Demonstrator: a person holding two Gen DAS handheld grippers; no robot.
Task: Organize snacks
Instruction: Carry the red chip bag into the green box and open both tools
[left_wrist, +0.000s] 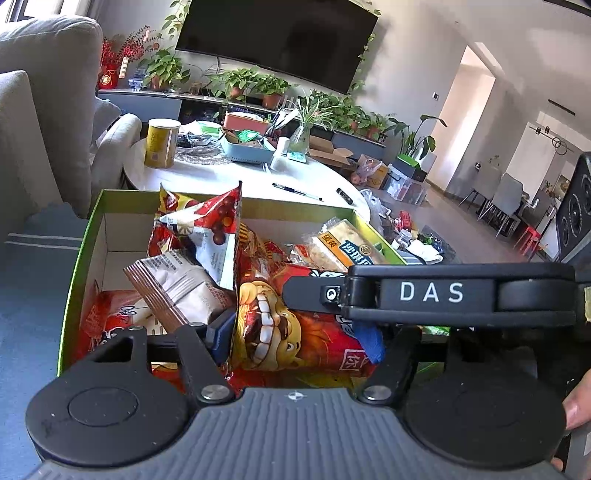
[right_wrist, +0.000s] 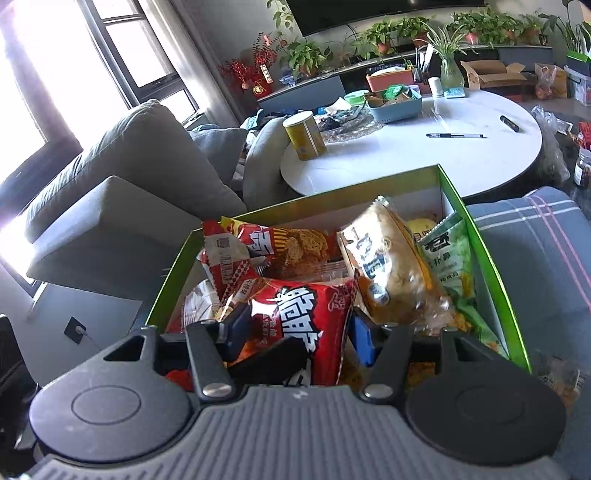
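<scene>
Left wrist: left claw clamped on red bag, long axis running left-right; right claw straddles same bag, grip unclear.

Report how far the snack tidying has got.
Done: several packets already sit piled in the green box. In hand: the left gripper and right gripper both straddle the red bag; whether either pinches it is unclear. Left: the yellow can stands on the white table, perhaps still to go.

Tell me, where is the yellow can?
The yellow can stands upright on the white round table, at its sofa-side edge, behind the green snack box; in the right wrist view it is upper middle.
</scene>
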